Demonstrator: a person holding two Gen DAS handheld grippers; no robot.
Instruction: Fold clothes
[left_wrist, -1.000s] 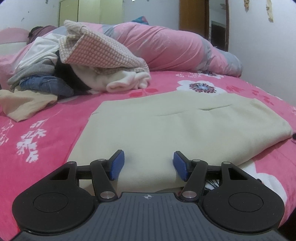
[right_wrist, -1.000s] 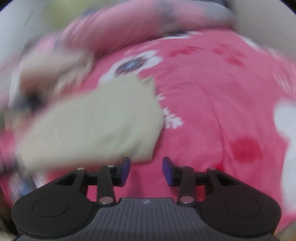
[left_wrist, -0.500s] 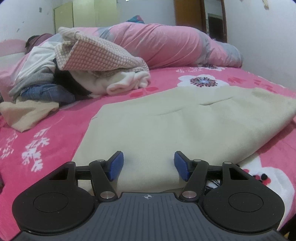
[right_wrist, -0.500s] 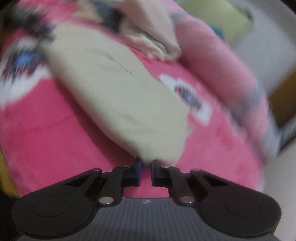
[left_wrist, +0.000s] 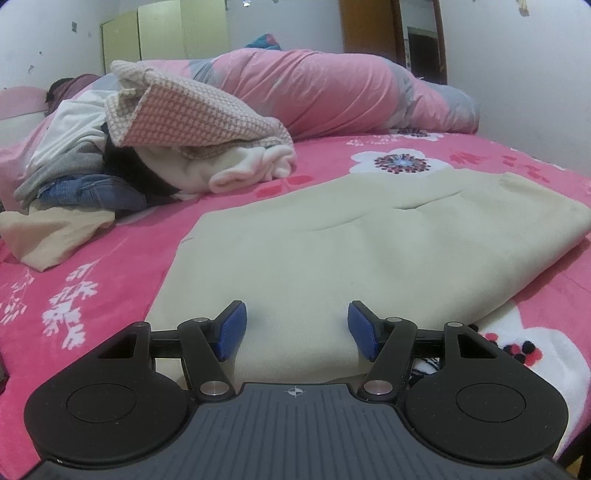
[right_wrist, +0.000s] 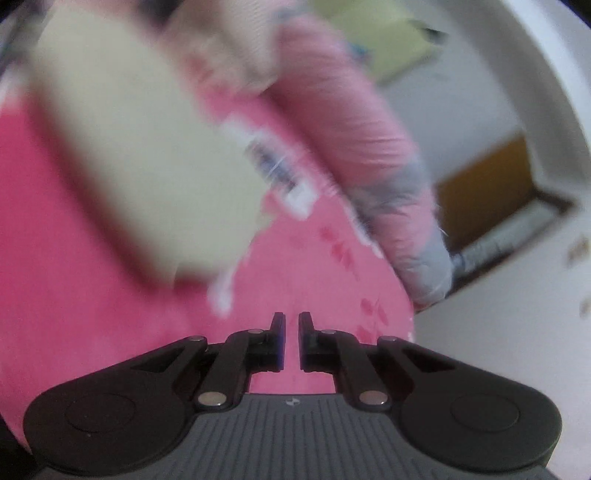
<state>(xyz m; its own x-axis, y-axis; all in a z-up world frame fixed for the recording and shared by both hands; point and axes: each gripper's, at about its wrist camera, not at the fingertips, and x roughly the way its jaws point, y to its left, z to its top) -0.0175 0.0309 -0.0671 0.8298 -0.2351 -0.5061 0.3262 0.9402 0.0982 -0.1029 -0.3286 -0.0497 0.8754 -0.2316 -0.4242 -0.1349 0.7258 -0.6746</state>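
A cream garment (left_wrist: 332, 251) lies folded flat on the pink flowered bed (left_wrist: 92, 258). My left gripper (left_wrist: 297, 325) hovers low at its near edge, open, with the blue pads (left_wrist: 231, 328) either side of the cloth and not pressing it. In the blurred, tilted right wrist view the same cream garment (right_wrist: 140, 147) sits up and to the left, apart from my right gripper (right_wrist: 291, 328). Its jaws are shut with only a thin slit between them, and nothing is held over the pink sheet.
A heap of unfolded clothes (left_wrist: 166, 147) with a checked pink piece on top lies at the back left, a loose cream cloth (left_wrist: 51, 232) before it. A rolled pink duvet (left_wrist: 332, 96) runs along the far side. The bed's right edge (right_wrist: 410, 314) meets a white wall.
The right gripper's jaws closed and the right view rolled sharply; the garment's corner, near the fingertips half a second ago, now lies away from them. The left view tilted slightly.
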